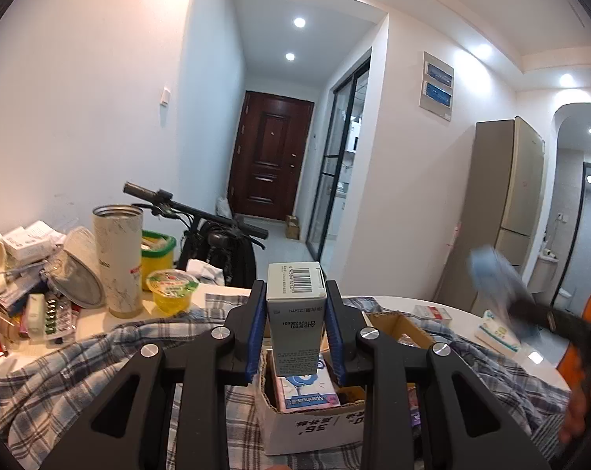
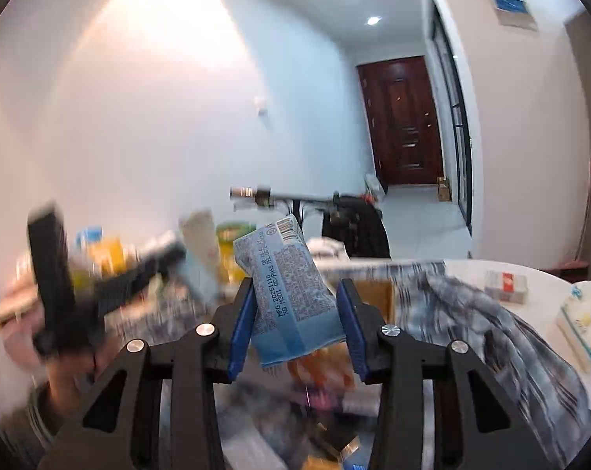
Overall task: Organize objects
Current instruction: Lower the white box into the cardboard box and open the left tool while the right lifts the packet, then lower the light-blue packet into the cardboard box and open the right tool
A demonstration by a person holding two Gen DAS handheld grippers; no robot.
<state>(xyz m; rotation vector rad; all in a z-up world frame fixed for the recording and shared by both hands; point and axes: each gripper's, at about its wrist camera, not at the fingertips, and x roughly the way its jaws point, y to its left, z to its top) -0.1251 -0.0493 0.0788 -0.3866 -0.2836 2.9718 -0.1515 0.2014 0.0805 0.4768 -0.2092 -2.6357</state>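
Each fisheye rides close behind its own gripper's fingers, looking slightly downward across the cluttered table (image 1: 491,305) toward a dark wooden door (image 1: 270,156) at 12 o'clock. The right wrist view is blurred low down; both share door, bicycle (image 2: 334,211), plaid cloth (image 1: 80,384) and cardboard box (image 1: 315,427)

A lived-in home is shown. A dark wooden entrance door (image 1: 270,156) is seen at the end of a tiled hallway at frame centre, a tall refrigerator (image 1: 503,211) at the right, and recessed ceiling lights (image 1: 299,22) above. What seems a bicycle (image 1: 201,227) is parked behind a cluttered table (image 1: 491,337) at lower left.
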